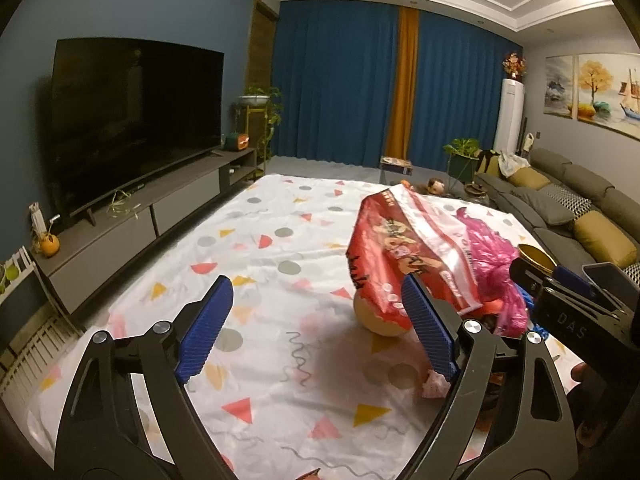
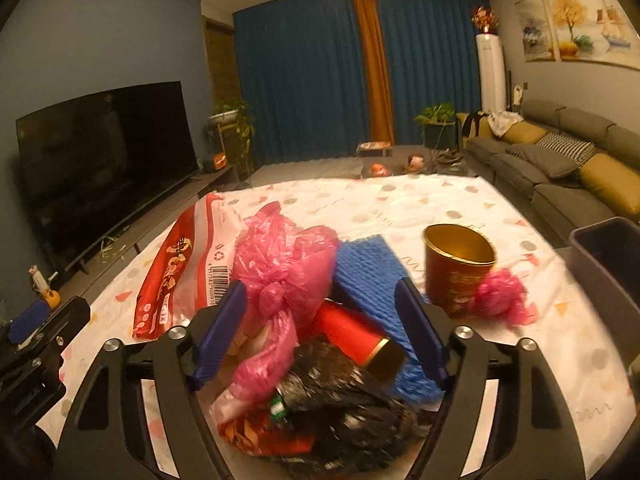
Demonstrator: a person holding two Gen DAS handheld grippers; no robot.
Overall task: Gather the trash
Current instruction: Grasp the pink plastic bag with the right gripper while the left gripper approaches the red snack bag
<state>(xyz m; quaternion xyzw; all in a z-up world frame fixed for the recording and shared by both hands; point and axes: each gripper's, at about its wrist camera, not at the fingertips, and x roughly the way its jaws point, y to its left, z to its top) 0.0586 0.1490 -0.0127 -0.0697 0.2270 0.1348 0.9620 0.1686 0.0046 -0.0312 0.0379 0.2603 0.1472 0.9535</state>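
Observation:
A pile of trash lies on the patterned sheet (image 2: 420, 204). My right gripper (image 2: 320, 290) is open around it: a knotted pink plastic bag (image 2: 280, 272), a red tube with a gold cap (image 2: 352, 328), a blue foam sheet (image 2: 368, 268) and a crumpled black bag (image 2: 352, 400) sit between its fingers. I cannot tell whether the pads touch them. A red-and-white snack bag (image 2: 176, 272) lies to the left. In the left wrist view my left gripper (image 1: 318, 284) is open, its right finger at the edge of the snack bag (image 1: 404, 248), which rests on a round tan ball (image 1: 380, 322).
A red cup with a gold inside (image 2: 456, 272) stands right of the pile, with a small pink bag ball (image 2: 500, 296) against it. A dark bin (image 2: 608, 264) is at the sheet's right edge. A pink scrap (image 1: 434, 384) lies near my left gripper. TV stand on the left, sofa on the right.

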